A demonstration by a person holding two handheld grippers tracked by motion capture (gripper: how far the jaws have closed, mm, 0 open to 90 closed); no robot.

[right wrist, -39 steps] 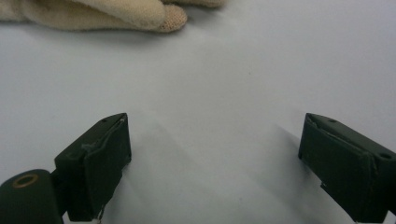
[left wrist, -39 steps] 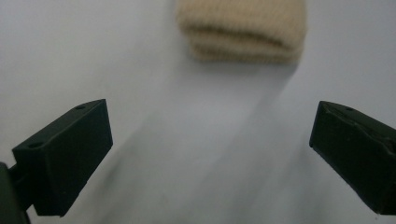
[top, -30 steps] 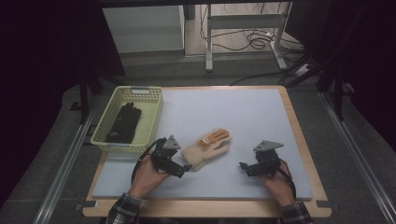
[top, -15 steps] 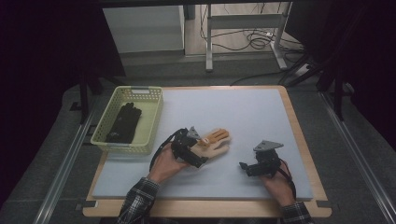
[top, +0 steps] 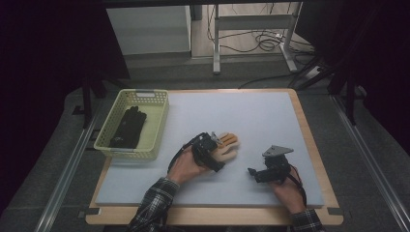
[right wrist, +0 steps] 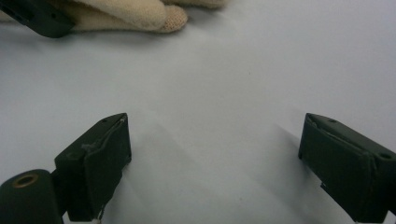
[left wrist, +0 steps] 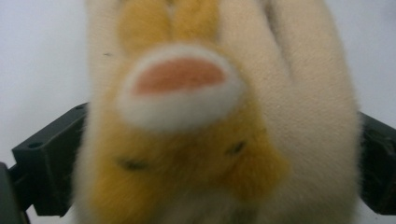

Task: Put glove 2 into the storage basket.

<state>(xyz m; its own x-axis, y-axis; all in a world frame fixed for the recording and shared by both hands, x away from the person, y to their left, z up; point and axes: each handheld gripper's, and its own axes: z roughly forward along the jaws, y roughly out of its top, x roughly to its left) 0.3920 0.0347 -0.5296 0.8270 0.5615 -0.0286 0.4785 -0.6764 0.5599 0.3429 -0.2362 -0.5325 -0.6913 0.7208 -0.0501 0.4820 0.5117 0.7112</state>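
- Near the middle of the pale grey mat (top: 270, 116) that covers the wooden table lies a cream knitted glove with an orange-and-white plush animal patch (top: 226, 146).
- Its long axis runs on a slant in the high view: the orange fingertip end points away from the person and toward the right, while the cuff end sits under the left gripper (top: 209, 153).
- From the left gripper view, the glove (left wrist: 219, 116) fills the gap between the two black jaws, which stand wide on either side of it; whether they press into the fabric or merely flank it cannot be told.
- That same view shows the patch close up: a white oval with a pink-orange centre, on orange fur with two small dark marks below it.
- Well to the right, the right gripper (top: 263, 171) rests low over bare mat, clear of the glove.
- Its own view shows its jaws spread apart with nothing between them (right wrist: 215, 163), and a cream finger of the glove (right wrist: 140, 16) lies far ahead at the upper left.
- At the table's left edge stands a pale yellow-green perforated plastic basket (top: 109, 140), with a black glove (top: 126, 126) lying inside it lengthwise.
- No brand, label or writing can be read on any of these things.
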